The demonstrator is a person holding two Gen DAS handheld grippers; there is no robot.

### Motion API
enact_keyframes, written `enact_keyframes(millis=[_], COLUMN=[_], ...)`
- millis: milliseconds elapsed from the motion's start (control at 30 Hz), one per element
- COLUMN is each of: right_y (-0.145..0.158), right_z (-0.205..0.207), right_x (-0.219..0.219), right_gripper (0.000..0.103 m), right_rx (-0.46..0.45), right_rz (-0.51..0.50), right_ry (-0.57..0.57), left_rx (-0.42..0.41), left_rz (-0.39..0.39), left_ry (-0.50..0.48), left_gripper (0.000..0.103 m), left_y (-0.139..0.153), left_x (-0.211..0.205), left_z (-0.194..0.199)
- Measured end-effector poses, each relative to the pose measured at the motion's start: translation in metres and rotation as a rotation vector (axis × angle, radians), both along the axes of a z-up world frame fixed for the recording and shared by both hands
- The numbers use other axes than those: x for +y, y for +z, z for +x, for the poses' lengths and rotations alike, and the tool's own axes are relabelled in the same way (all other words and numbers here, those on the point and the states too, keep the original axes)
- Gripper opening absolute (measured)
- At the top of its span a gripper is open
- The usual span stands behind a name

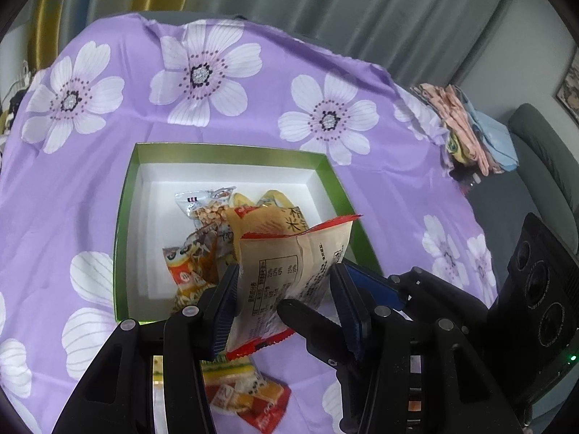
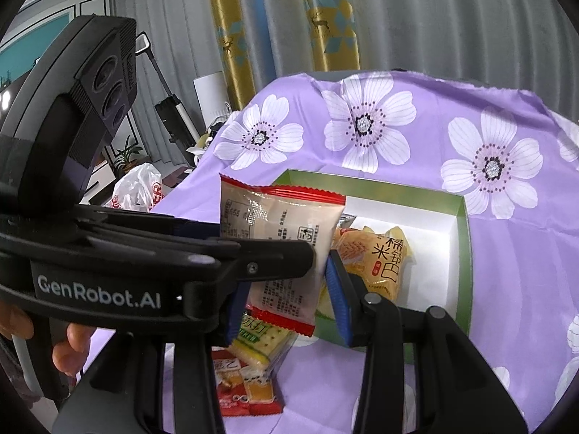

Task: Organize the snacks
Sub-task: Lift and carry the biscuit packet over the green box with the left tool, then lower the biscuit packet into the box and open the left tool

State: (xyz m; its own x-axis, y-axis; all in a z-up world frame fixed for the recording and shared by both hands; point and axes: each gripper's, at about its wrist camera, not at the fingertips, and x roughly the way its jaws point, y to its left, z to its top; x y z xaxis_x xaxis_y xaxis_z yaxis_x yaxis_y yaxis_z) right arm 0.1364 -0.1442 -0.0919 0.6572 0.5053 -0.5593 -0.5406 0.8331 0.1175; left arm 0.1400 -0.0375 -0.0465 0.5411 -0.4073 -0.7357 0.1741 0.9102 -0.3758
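Task judged past its middle, not finished. On the far left, smooth purple cloth (image 1: 72, 199) with large white flowers, lightly creased. Next, shallow square cardboard box (image 1: 125, 217), green on the rim and outside, plain white within, already holding several crinkly packets: a clear one of peanuts (image 1: 206, 209), a glossy orange one (image 1: 188, 271), a yellow rice-cracker one (image 2: 376, 260). Over the box's near edge, a flat beige packet with red serrated ends (image 1: 296, 253), printed back showing, held upright and clear of the cloth, not yet inside. Left gripper (image 1: 286, 269) apparently clamped on its sides, ribbed blue pads against the film; right gripper (image 2: 286, 275) reaching in from the right and seemingly pinching the same packet, pads touching both edges. Below the held packet, two more left out on the cloth just in front of the box: a green-and-yellow cracker pack (image 2: 260, 340) lying partly on a red one (image 2: 249, 394). Far right, a soft stack of folded fabric (image 1: 470, 133), well apart from the box.
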Motion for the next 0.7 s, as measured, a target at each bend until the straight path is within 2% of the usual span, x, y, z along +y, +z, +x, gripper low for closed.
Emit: enact_keyframes(millis=[700], right_y=[-0.027], right_z=[0.054], right_x=[0.0], right_gripper=[0.042], right_rx=[0.068], right_rz=[-0.014], right_ry=[-0.024], left_rx=[0.061], left_rz=[-0.066], left_ry=[0.022], left_gripper=[0.051], left_y=[-0.041], left_x=[0.008], left_z=[0.05])
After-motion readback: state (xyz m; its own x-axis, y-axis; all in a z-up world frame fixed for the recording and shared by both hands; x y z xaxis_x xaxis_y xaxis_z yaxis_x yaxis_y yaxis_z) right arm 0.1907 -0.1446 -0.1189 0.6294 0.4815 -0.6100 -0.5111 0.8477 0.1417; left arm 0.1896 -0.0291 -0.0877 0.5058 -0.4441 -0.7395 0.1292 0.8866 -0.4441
